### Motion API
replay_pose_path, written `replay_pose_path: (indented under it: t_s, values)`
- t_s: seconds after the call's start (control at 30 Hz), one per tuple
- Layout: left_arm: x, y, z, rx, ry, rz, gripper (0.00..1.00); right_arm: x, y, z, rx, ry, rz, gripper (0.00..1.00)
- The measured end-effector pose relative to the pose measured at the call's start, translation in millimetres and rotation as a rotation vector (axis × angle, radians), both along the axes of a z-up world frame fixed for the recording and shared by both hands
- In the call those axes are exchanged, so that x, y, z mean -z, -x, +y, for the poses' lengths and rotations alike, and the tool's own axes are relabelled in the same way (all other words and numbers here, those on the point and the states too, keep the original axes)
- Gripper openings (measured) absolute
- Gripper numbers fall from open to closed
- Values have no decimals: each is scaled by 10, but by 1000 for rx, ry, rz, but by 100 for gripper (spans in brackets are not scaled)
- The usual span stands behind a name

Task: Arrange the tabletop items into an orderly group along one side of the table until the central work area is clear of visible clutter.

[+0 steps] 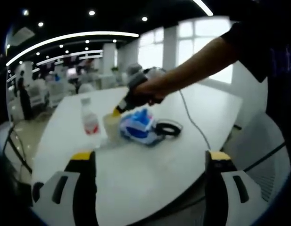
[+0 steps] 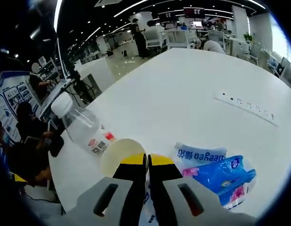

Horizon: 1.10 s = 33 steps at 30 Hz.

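Right gripper (image 2: 146, 162): jaws closed on paper cup (image 2: 120, 155) rim, beside water bottle (image 2: 84, 126) and blue wipes pack (image 2: 220, 176). Left gripper (image 1: 150, 165): jaws spread wide, nothing held, over white table (image 1: 150, 174).

White tabletop (image 1: 150, 165) across frame centre, clear plastic bottle (image 1: 90, 121) centre left, paper cup (image 1: 112, 126) beside it, blue-and-white wipes pack (image 1: 138, 127), black cable coil (image 1: 168, 127), white power strip (image 2: 246, 107) at right edge

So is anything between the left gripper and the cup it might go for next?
Nothing visible: bare table lies between the open left gripper and the cup. The right gripper is already at the cup's rim, though, jaws closed.
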<state>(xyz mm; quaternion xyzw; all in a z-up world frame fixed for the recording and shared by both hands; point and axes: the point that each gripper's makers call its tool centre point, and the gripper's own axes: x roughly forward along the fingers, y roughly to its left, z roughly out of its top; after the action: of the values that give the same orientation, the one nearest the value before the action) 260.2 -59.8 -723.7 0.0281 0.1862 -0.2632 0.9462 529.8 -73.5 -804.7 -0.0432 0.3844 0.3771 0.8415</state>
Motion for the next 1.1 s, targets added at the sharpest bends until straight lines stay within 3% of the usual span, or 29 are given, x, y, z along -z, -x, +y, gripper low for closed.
replay_pose_path:
  t_s: [1.1]
  values:
    - [14, -27, 26, 0, -11, 4, 91, 53, 16, 67, -14, 13, 22, 2]
